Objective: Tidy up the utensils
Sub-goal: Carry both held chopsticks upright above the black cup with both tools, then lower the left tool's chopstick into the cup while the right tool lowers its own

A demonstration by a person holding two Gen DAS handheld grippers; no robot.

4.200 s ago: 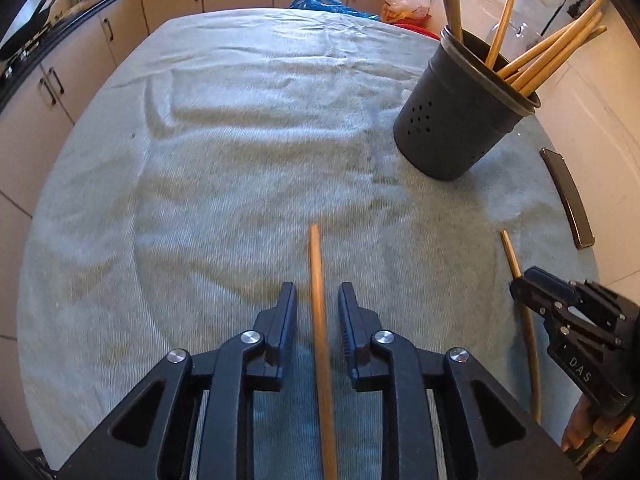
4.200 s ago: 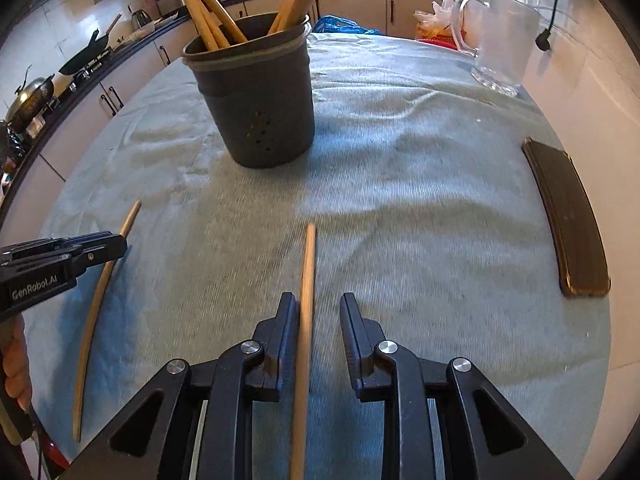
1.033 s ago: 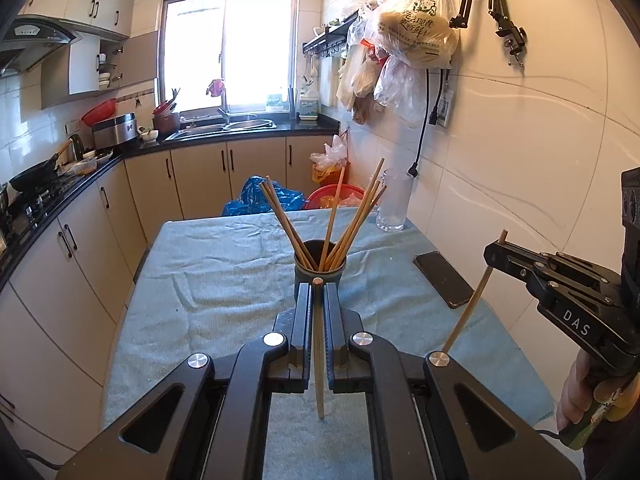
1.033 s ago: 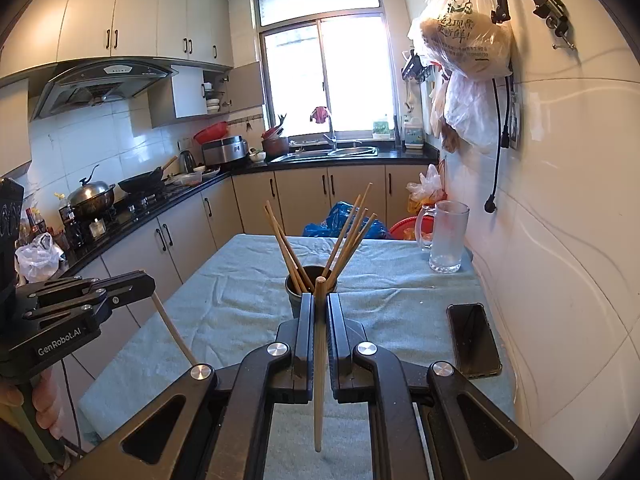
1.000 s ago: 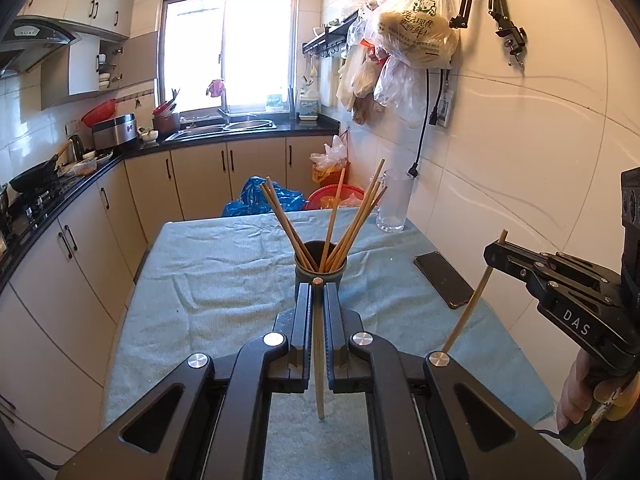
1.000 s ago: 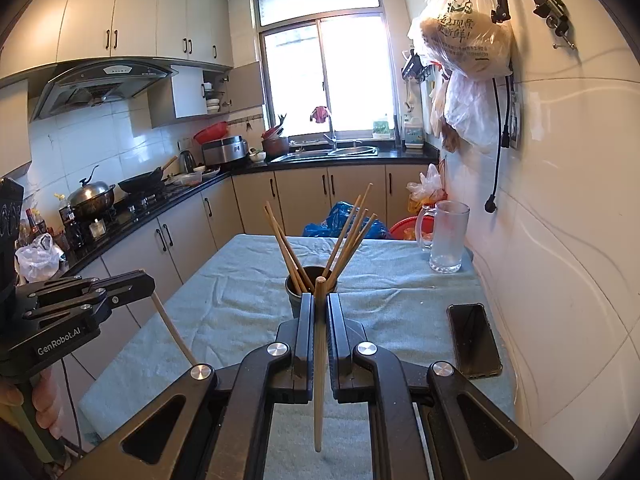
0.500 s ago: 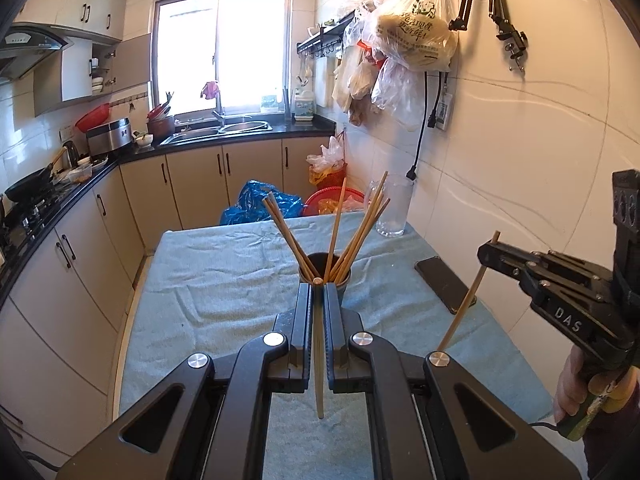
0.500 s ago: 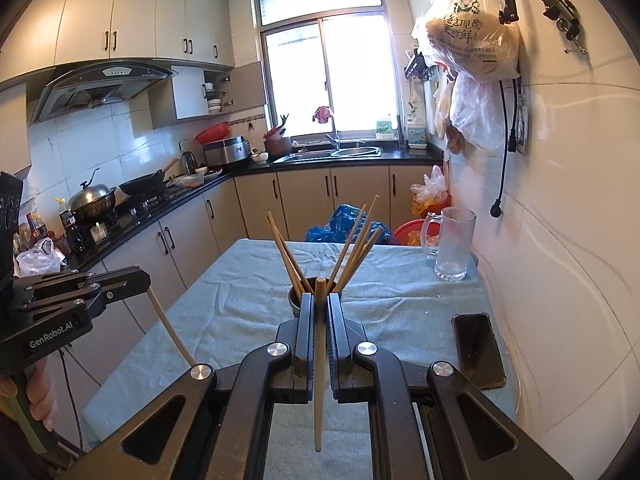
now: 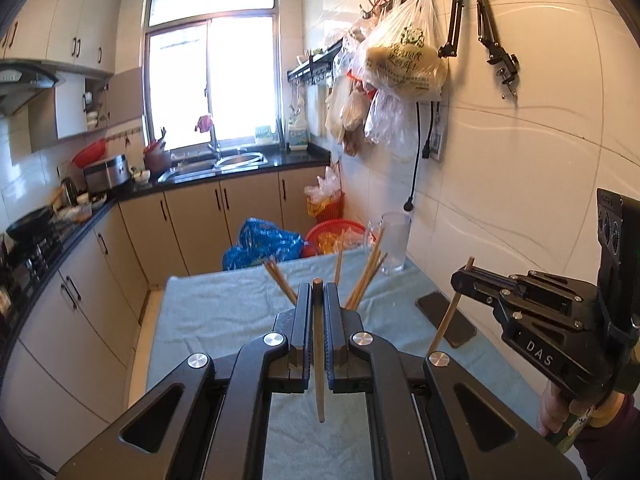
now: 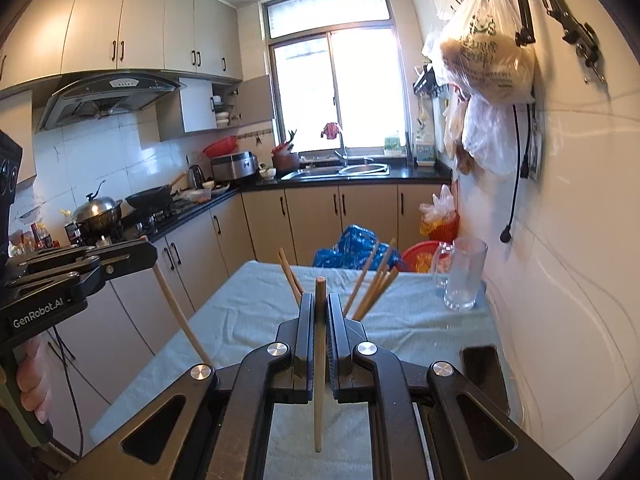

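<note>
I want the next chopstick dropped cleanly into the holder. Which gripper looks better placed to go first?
Hardly any difference: both grippers are shut on a chopstick, lifted above the table with the chopsticks in the holder straight ahead. Slight lean to the left gripper.

My left gripper (image 9: 317, 300) is clamped on one wooden chopstick (image 9: 319, 360), upright, tip hanging below the jaws. Right gripper (image 10: 319, 312) same w/ another chopstick (image 10: 319, 368). More chopsticks (image 10: 374, 286) fan out beyond, above the cloth; their holder's hidden behind my jaws.
</note>
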